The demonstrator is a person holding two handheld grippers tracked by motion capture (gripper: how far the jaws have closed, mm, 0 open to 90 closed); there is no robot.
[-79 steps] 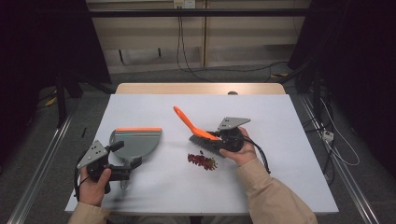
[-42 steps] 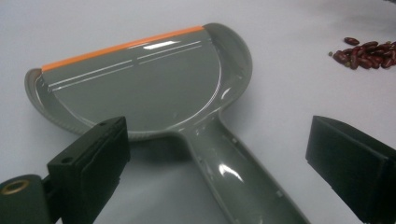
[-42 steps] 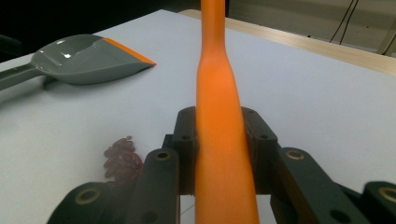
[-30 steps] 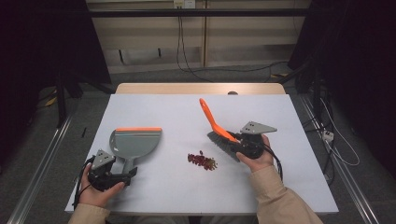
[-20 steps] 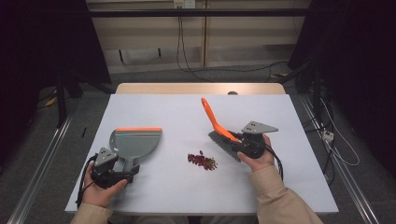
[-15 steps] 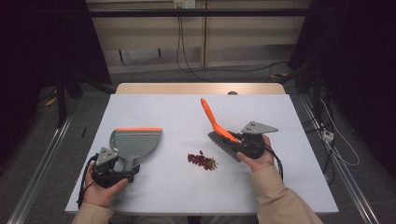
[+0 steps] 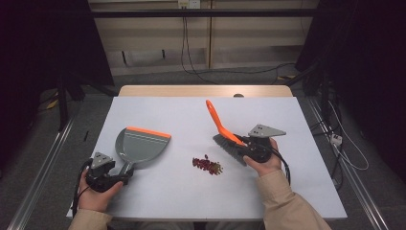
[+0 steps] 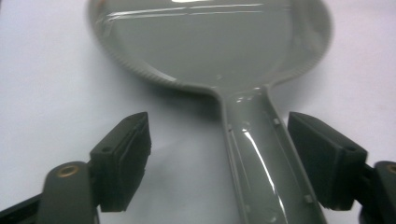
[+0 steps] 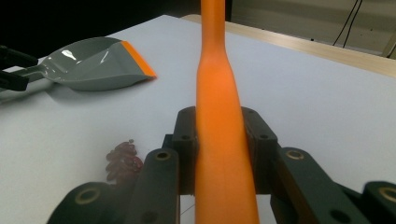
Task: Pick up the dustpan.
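A grey dustpan with an orange lip lies at the left of the white table. My left gripper is at its handle. The jaws have just been closing and stand on either side of the handle, the left pad still well apart from it, so my left gripper is open. My right gripper is shut on the orange handle of a brush, which slants up and away with its grey bristles near the table. A small pile of dark red bits lies between pan and brush.
The table's far edge has a wooden strip. Cables hang on the floor behind and to the right. The dustpan and the red bits lie to the left in the right gripper view.
My left gripper has moved in to the dustpan's handle and its jaws have narrowed around it. The right hand shifted right and raised the brush steeper early on, then kept still.
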